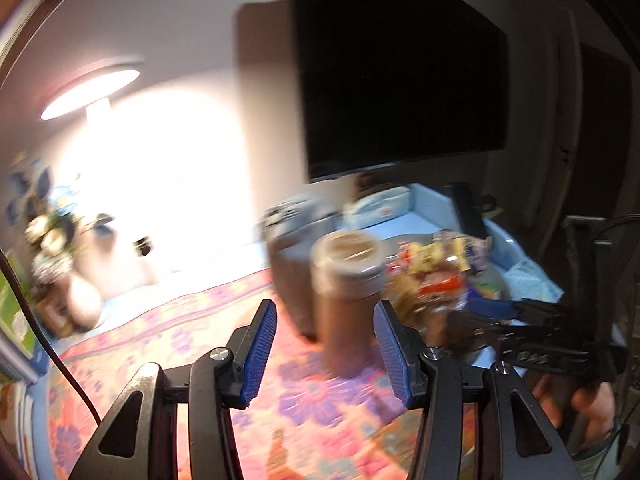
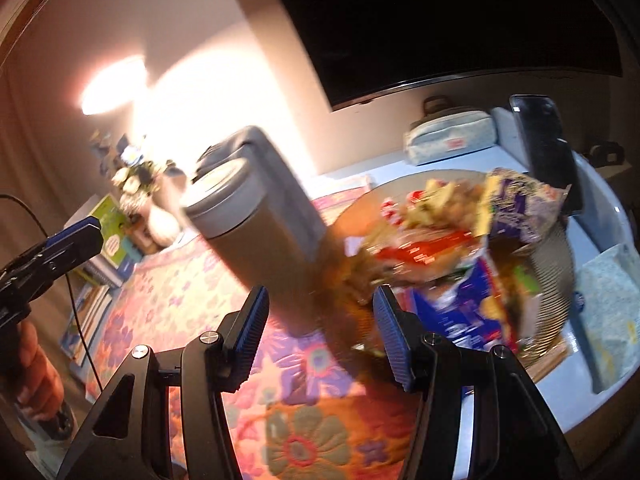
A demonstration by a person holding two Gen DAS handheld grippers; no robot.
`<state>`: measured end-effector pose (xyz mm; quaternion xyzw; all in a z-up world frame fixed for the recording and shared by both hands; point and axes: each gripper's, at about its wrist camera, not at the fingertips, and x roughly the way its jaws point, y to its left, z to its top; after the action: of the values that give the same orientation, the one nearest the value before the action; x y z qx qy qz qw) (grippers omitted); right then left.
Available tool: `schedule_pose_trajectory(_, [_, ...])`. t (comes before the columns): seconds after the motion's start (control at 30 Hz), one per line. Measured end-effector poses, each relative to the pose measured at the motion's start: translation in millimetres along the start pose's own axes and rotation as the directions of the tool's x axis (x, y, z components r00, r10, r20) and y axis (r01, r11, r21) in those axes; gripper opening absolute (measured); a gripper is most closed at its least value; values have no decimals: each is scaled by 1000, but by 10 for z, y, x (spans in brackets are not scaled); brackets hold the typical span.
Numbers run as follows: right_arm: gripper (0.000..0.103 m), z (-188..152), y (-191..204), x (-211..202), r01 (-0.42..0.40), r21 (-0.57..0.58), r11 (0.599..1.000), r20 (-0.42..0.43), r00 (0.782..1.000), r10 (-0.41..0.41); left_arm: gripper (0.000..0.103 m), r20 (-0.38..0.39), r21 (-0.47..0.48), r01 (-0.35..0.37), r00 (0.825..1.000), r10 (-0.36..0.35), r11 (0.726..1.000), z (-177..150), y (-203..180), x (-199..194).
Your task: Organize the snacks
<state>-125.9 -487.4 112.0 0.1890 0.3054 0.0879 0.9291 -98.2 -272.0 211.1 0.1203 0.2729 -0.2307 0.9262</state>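
A tall brown jar with a grey lid point(image 1: 348, 276) stands on the floral cloth, just beyond my left gripper point(image 1: 326, 308). That gripper is open, and neither blue pad touches the jar. Right of the jar, a pile of bright snack packets point(image 2: 432, 248) lies on a glass plate point(image 2: 556, 280). My right gripper point(image 2: 320, 304) is open too, facing the gap between the jar point(image 2: 240, 232) and the plate's near rim, with nothing pressed between its pads. Each gripper appears in the other's view: the right gripper point(image 1: 496, 308) and the left gripper point(image 2: 80, 236). Both views are blurred.
A grey box point(image 2: 276, 184) stands behind the jar. A dark screen point(image 1: 400, 80) hangs over the table's back. A phone on a stand point(image 2: 548, 152), a pencil case point(image 2: 448, 140) and a tissue pack point(image 2: 612, 304) lie right; a lamp point(image 1: 92, 88), flower vase point(image 1: 60, 256) and books point(image 2: 108, 240) left.
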Motion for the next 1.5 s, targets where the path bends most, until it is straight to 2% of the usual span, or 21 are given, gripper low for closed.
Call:
schedule_pose_trajectory(0.03, [54, -37, 61, 15, -7, -8, 1000, -8, 1000, 7, 69, 5, -23, -20, 1000, 20, 1000, -65, 109, -42])
schedule_pose_trajectory(0.1, [54, -110, 192, 56, -28, -19, 999, -30, 999, 27, 82, 22, -71, -58, 998, 60, 996, -207, 315, -105])
schedule_pose_trajectory(0.23, [54, -254, 532, 178, -69, -75, 995, -85, 994, 63, 82, 12, -105, -145, 989, 147, 984, -504, 644, -163])
schedule_pose_trajectory(0.37, [55, -377, 1014, 411, -125, -163, 979, -139, 985, 102, 83, -5, -120, -269, 963, 271, 956, -788, 970, -150])
schedule_pose_trajectory(0.43, [55, -436, 1259, 591, -146, -206, 968, -169, 979, 112, 97, -30, -129, -307, 952, 306, 943, -918, 1147, -78])
schedule_pose_trajectory(0.5, [56, -512, 1480, 789, -151, -244, 958, -194, 975, 104, 98, -63, -141, -334, 943, 328, 932, -1074, 1318, 5])
schedule_pose_trajectory(0.67, [56, -628, 1863, 1383, -104, -311, 945, -197, 979, 43, 98, -147, -160, -450, 891, 430, 878, -1499, 1714, 295])
schedule_pose_trajectory(0.77, [56, -672, 1977, 1756, -63, -319, 946, -198, 980, -1, 98, -194, -184, -480, 873, 447, 858, -1721, 1923, 496])
schedule_pose_trajectory(0.87, [56, -676, 2056, 2005, -49, -289, 956, -207, 978, -12, 98, -237, -220, -494, 864, 445, 841, -1866, 2132, 699])
schedule_pose_trajectory(0.93, [56, -691, 2113, 2107, -14, -296, 955, -177, 983, -40, 98, -249, -252, -498, 862, 442, 829, -1913, 2236, 791])
schedule_pose_trajectory(1.03, [56, -703, 2156, 2217, 51, -312, 949, -144, 985, -100, 98, -268, -305, -487, 869, 417, 818, -1956, 2352, 900])
schedule_pose_trajectory(1.13, [59, -740, 2117, 2276, 61, -309, 949, -157, 981, -114, 98, -272, -317, -467, 878, 393, 825, -1976, 2370, 962])
schedule_pose_trajectory(1.27, [71, -745, 2083, 2274, 76, -294, 953, -150, 981, -124, 98, -261, -320, -433, 895, 361, 842, -1975, 2344, 963])
schedule_pose_trajectory(1.37, [74, -764, 2097, 2259, 92, -305, 948, -139, 980, -140, 98, -266, -323, -447, 889, 373, 834, -1979, 2348, 953])
schedule_pose_trajectory(1.5, [75, -800, 2165, 2283, 102, -348, 932, -144, 977, -160, 98, -271, -332, -444, 890, 366, 832, -1990, 2373, 954])
